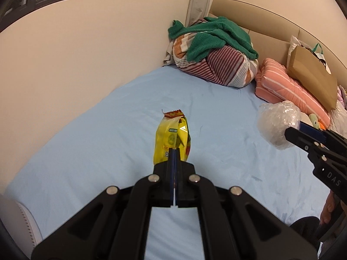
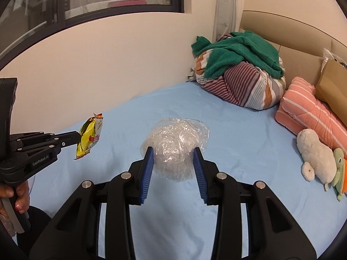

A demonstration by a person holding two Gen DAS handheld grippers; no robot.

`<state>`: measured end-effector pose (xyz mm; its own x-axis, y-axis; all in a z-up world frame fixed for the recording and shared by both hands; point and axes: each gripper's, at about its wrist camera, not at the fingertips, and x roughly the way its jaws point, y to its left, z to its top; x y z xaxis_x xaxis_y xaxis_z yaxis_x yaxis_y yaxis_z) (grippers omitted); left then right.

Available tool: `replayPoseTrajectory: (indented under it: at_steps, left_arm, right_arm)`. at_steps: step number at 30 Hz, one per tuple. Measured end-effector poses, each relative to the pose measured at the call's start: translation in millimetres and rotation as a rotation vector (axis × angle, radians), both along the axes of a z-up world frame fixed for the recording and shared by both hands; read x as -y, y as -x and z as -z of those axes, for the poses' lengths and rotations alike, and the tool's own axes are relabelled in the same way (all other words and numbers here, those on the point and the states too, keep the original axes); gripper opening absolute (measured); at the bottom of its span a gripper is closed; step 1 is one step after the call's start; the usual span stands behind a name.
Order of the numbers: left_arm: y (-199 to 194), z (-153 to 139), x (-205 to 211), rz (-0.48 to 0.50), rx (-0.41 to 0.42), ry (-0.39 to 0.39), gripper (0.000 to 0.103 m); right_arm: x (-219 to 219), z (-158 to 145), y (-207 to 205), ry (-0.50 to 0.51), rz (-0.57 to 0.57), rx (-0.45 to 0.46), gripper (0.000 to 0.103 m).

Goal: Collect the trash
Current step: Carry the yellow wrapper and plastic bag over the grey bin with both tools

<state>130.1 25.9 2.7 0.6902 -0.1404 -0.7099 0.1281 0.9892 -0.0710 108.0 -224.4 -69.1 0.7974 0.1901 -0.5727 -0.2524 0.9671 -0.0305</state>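
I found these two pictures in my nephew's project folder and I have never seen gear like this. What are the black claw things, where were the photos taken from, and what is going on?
There is no robot here: a person holds a hand-operated gripper in each hand, with a wide-angle camera on each that looks along its jaws. One picture comes from the left gripper, the other from the right gripper, so each also catches the other at its edge.

Both are held above a bed with a light blue sheet. The left one is shut on a yellow snack wrapper. The right one grips a ball of crumpled clear plastic between its blue pads. Both items are lifted clear of the sheet, which fits collecting trash.

At the far end lie a striped bundle of bedding with a green sweater on top, a pink folded quilt, a brown paper bag and soft toys.
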Motion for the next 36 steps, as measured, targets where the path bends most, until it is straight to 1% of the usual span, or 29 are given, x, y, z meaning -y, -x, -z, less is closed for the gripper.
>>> replayPoseTrajectory:
  at_steps: [5, 11, 19, 24, 27, 30, 33, 36]
  left_arm:
    - [49.0, -22.7, -44.9, -0.084, 0.027, -0.024, 0.0]
    - [108.3, -43.9, -94.7, -0.206, 0.057, -0.052, 0.0]
    - [193.7, -65.3, -156.9, -0.408, 0.069, -0.101, 0.0]
    - [243.3, -81.4, -194.3, -0.544, 0.096, -0.111, 0.0]
    - [264.4, -94.9, -213.0, -0.607, 0.127, -0.127, 0.0]
    - [281.4, -112.3, -228.3, -0.656, 0.156, -0.151, 0.0]
    - [297.5, -131.1, -243.7, -0.692, 0.191, -0.185, 0.0]
    - [305.1, -147.0, -260.6, -0.718, 0.216, -0.214, 0.0]
  right_arm:
    - [-46.2, -14.5, 30.4, -0.02, -0.092, 0.023, 0.035]
    - [-114.0, -26.8, 61.3, -0.043, -0.241, 0.04, 0.035]
    - [-204.9, -32.8, 98.8, -0.09, -0.487, 0.017, 0.035]
    - [-256.8, -37.0, 124.7, -0.091, -0.631, 0.01, 0.035]
    - [-287.9, -43.3, 140.7, -0.099, -0.717, 0.008, 0.035]
    - [-309.9, -53.1, 151.5, -0.113, -0.793, 0.005, 0.035]
    - [-337.6, -67.0, 162.1, -0.117, -0.861, 0.021, 0.035]
    - [-365.4, -82.6, 171.3, -0.124, -0.925, 0.035, 0.035]
